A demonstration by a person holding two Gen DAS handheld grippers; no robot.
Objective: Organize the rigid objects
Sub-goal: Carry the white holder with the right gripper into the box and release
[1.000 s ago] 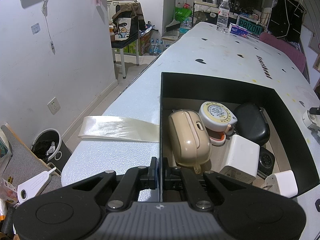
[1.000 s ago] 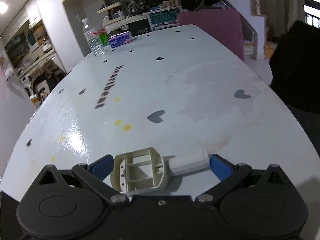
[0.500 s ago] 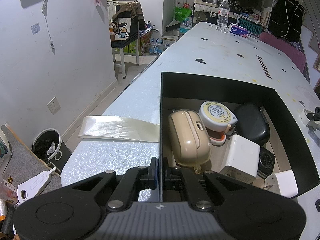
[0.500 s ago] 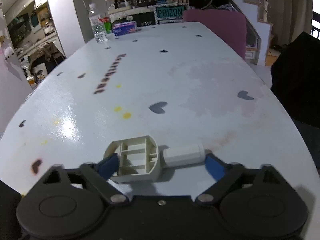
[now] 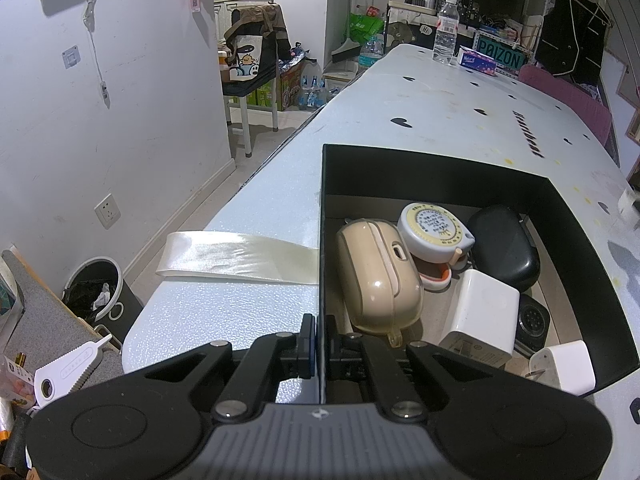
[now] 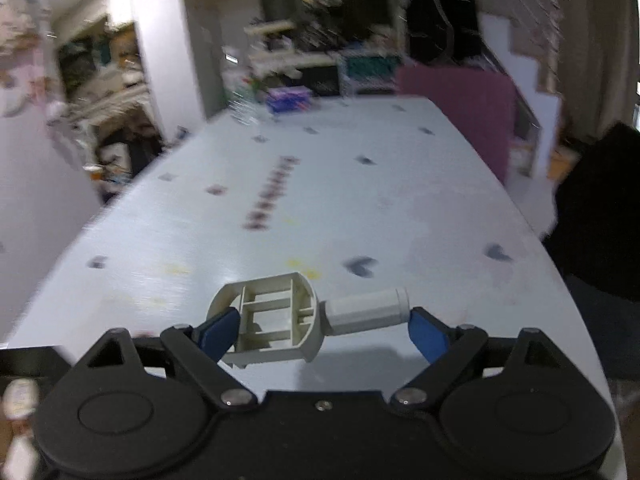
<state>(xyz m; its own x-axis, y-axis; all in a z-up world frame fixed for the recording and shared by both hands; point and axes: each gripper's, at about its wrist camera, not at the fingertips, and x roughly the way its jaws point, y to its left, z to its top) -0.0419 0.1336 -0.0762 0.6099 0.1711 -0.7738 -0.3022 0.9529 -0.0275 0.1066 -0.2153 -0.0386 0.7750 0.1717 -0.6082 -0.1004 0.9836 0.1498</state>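
My left gripper (image 5: 319,344) is shut on the near left wall of a black box (image 5: 420,168) on the white table. The box holds a beige earbud case (image 5: 376,276), a round tape measure (image 5: 434,232), a black case (image 5: 502,248), a white charger cube (image 5: 482,316) and a white plug (image 5: 566,366). My right gripper (image 6: 320,330) is shut on a white plastic part with a ribbed oval head (image 6: 272,316) and a short tube, lifted above the table. The right wrist view is blurred.
A cream ribbon (image 5: 236,258) lies on the table left of the box. A water bottle (image 5: 444,24) and a tissue pack (image 5: 476,58) stand at the far end. A bin (image 5: 96,288) is on the floor left. A pink chair (image 6: 460,104) is at the far right.
My right gripper has lifted the white plastic part off the table and swung left; the black box corner now shows at its lower left. The left gripper has not moved.
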